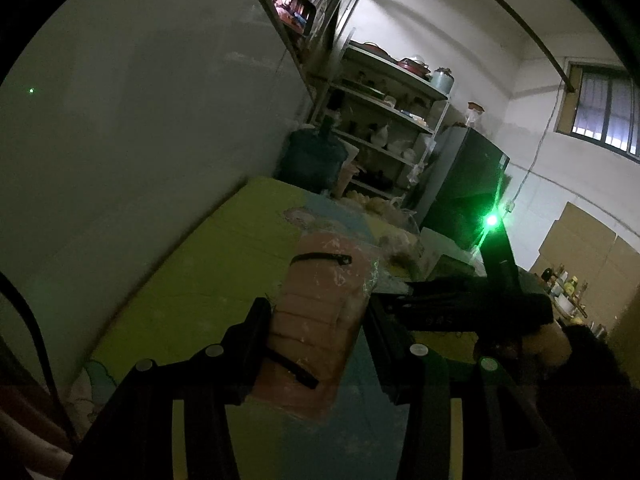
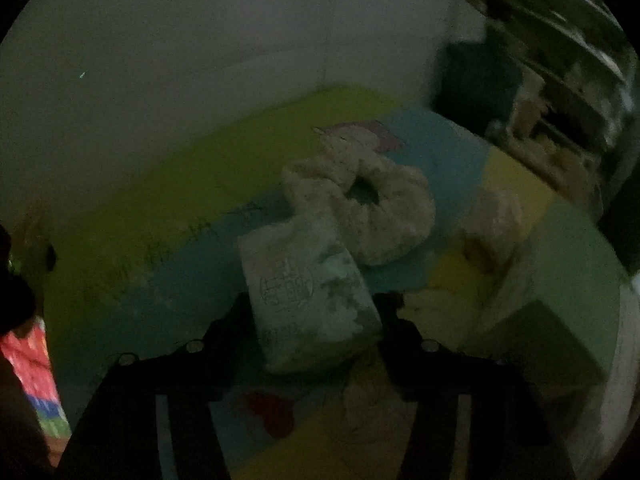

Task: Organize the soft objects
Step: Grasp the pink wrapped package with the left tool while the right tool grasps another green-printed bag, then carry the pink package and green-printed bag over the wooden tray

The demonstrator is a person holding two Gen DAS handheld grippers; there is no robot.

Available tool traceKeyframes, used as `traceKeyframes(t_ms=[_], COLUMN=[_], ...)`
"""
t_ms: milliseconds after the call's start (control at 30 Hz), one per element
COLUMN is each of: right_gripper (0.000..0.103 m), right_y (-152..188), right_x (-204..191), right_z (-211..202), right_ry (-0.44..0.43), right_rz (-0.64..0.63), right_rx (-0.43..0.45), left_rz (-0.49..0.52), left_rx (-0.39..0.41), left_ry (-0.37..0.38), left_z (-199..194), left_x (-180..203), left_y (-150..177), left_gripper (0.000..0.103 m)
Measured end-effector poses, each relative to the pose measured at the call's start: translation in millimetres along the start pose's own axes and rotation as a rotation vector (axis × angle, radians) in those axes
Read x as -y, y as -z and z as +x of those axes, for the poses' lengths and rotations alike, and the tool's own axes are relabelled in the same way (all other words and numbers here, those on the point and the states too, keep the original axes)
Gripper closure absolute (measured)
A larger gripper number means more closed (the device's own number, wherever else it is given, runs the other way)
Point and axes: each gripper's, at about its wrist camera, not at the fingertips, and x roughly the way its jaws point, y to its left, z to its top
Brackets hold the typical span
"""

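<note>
My left gripper (image 1: pixel 316 320) is shut on a pink folded cloth pack (image 1: pixel 320 312) in clear wrap with black straps, held above the green and blue mat (image 1: pixel 192 280). The other gripper's dark body (image 1: pixel 480 304) shows at the right of that view. My right gripper (image 2: pixel 316 316) is shut on a white soft tissue pack (image 2: pixel 308 300) with a round printed mark. Just beyond it a fluffy cream ring-shaped soft thing (image 2: pixel 368 204) lies on the mat (image 2: pixel 160 208). Another pale soft lump (image 2: pixel 492 224) lies to the right.
The mat runs along a grey wall (image 1: pixel 140 120). A metal shelf rack (image 1: pixel 384 120) with dishes, a dark water jug (image 1: pixel 312 156) and a small fridge (image 1: pixel 468 184) stand at the mat's far end. A pale green box (image 2: pixel 560 320) sits at the right.
</note>
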Motion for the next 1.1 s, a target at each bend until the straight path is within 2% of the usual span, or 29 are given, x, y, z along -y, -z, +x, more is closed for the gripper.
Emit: traceKeyframes(t_ms=[167, 367, 467, 667, 833, 1100], right_gripper=[0.047, 0.047, 0.047, 0.047, 0.047, 0.047], right_y=[19.3, 44.4, 62.9, 109.8, 143.5, 188.9], right_x=[-2.2, -7.5, -12.9, -18.1, -2.8, 23.5], right_z=[-25.1, -73.7, -104.2, -158.3, -188.0, -224.3], right_ry=[-0.03, -0.081, -0.041, 0.053, 0.115, 0.199], right_rz=[0.091, 0.211, 0.246, 0.328, 0.385, 0.474], right_rx=[0.07, 0.202, 0.28, 0.369, 0.404, 0.44], left_rz=[0.02, 0.046, 0.058, 0.095, 0.141, 0.2], left_rx=[-0.006, 0.003, 0.01, 0.014, 0.022, -0.013], left_ry=[-0.004, -0.001, 0.012, 0.045, 0.081, 0.175], left_z=[1.1, -3.5, -8.3, -14.3, -18.5, -10.4], left_x=[5.8, 20.0, 30.0, 58.5, 91.7, 158.4], left_y=[-0.8, -0.9, 3.2, 4.6, 8.5, 15.6], left_gripper=[0.055, 0.055, 0.055, 0.055, 0.055, 0.055])
